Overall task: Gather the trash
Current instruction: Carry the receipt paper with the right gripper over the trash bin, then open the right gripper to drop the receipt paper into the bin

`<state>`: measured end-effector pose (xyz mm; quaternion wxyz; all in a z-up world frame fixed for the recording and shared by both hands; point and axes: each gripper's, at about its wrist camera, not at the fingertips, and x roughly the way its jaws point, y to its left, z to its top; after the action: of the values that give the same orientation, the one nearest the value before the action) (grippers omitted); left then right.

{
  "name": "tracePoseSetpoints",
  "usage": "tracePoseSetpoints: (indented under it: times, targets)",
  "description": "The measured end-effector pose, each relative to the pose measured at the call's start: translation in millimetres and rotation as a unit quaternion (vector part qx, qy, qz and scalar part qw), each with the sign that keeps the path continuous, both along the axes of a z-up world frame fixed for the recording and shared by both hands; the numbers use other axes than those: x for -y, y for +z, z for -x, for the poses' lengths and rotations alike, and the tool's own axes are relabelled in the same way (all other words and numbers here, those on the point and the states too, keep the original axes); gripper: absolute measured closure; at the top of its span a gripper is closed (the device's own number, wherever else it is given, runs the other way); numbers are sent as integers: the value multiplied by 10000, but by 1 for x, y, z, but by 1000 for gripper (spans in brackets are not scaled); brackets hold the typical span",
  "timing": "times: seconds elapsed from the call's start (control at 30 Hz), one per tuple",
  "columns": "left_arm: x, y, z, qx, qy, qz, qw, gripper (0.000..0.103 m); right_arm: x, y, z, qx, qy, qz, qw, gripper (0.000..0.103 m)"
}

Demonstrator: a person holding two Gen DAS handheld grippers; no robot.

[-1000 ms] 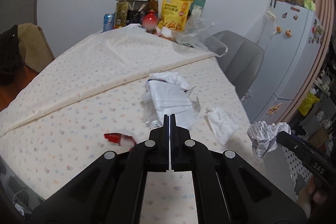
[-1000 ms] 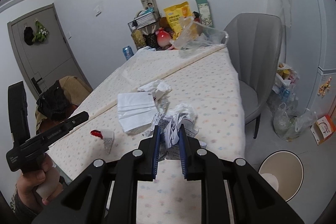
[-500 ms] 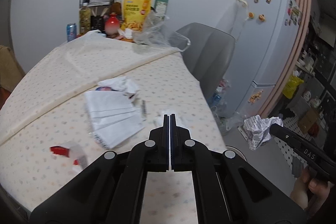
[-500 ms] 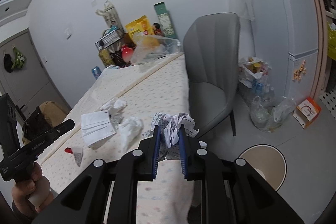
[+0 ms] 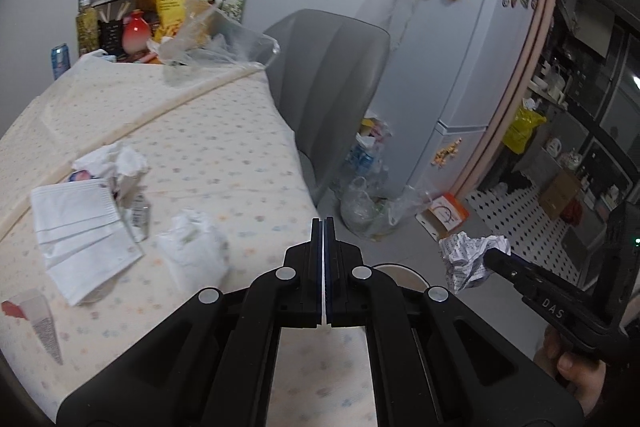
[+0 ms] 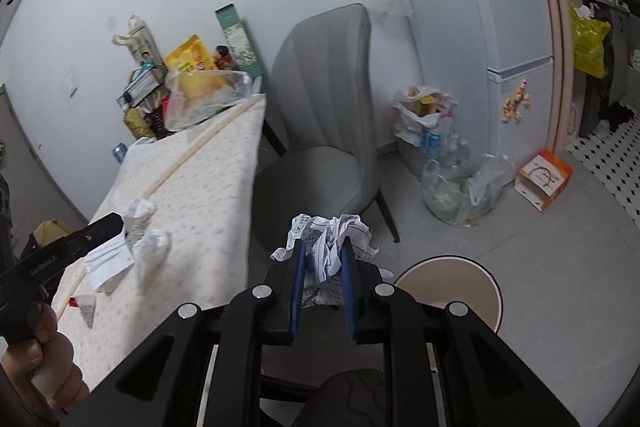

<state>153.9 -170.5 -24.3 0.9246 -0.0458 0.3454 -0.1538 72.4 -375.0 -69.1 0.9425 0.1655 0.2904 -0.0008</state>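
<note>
Crumpled paper point(image 6: 334, 241) sits pinched inside right claw point(image 6: 323, 259).

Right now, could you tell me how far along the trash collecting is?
In hand: the right gripper is shut on a crumpled receipt near the bin; nothing visibly binned yet. Left: the tissue wad, napkins, crumpled tissue and red-tipped wrapper on the table. The left gripper is shut, empty.

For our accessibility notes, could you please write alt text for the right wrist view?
The right gripper holds a crumpled printed paper beside a clothed table, near a round bin on the floor. A grey chair stands behind.
</note>
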Motion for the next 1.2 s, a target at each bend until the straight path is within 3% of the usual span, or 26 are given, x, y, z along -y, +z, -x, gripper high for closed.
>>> tracePoseSetpoints:
  times: [0.27, 0.33, 0.37, 0.4, 0.43, 0.47, 0.77, 1.2]
  targets:
    - [37, -16, -25, -282, -259, -49, 9993, 101, 32, -21, -33, -186, -343, 62, 9992, 86]
    - [44, -19, -29, -342, -307, -49, 9989, 101, 41, -26, -43, -272, -434, 100, 9986, 81]
    - [47, -20, -31, -373, -338, -56, 9987, 101, 48, -30, -49, -358, -483, 75, 9982, 71]
    - [49, -21, -32, -397, -367, -62, 9985, 101, 52, -33, -54, -426, -531, 30, 9977, 44]
    - [55, -22, -33, -430, -413, -75, 9982, 101, 59, -36, -56, -449, -624, 1, 9970, 36]
    - [60, -23, -34, -449, -452, -91, 9979, 101, 65, -39, -56, -436, -717, -8, 9965, 35]
    - [112, -37, -44, -696, -907, -200, 9932, 101, 106, -61, -19, -563, -1081, -365, 9919, 35]
    - [213, -81, -54, -1288, -1702, -402, 9761, 101, 168, -46, 47, -280, -1727, -541, 9831, 33]
